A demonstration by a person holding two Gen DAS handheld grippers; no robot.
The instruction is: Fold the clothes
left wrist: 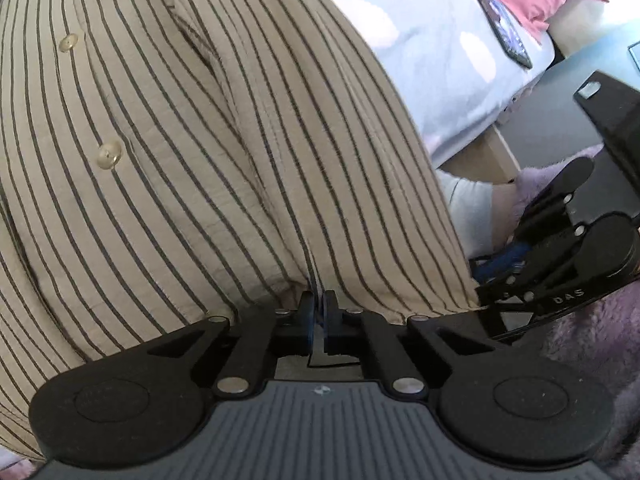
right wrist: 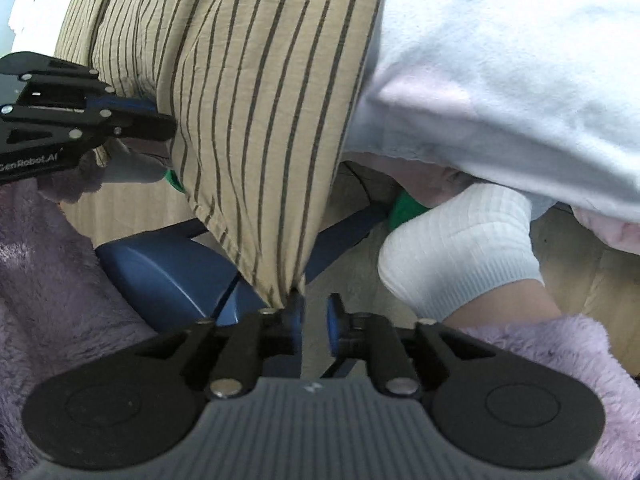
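Clearly draped off the bed [left wrist: 432, 80] edge: shirt [left wrist: 208, 152], tan with dark stripes, long axis running up and away from both hand-held grippers, button row toward the left in the left wrist view, hem hanging low toward the floor. Directly ahead of the left hand-held gripper [left wrist: 319, 312], with the hem meeting its tips; ahead and a little left of the right hand-held gripper [right wrist: 312, 316], where a hanging corner of the shirt [right wrist: 256, 128] comes to a point at the inner tip.

Left hand-held gripper: clenched on the shirt hem, a fold of striped cloth pinched between the blue pads, no gap showing. Seen again from the right wrist view at far left [right wrist: 160, 118], tips buried in the cloth edge.

Right hand-held gripper: partly parted, a clear gap between the pads, bare floor showing through it. Cloth corner touching or just brushing the left pad only, not clamped; nothing grasped. Seen from the left wrist view low at right [left wrist: 486, 270], just beside the shirt's edge.

Nearer to a working hold: the left, already gripping. Likely called for next: a second pinch on the hanging corner, with the right shifting slightly left to take it.
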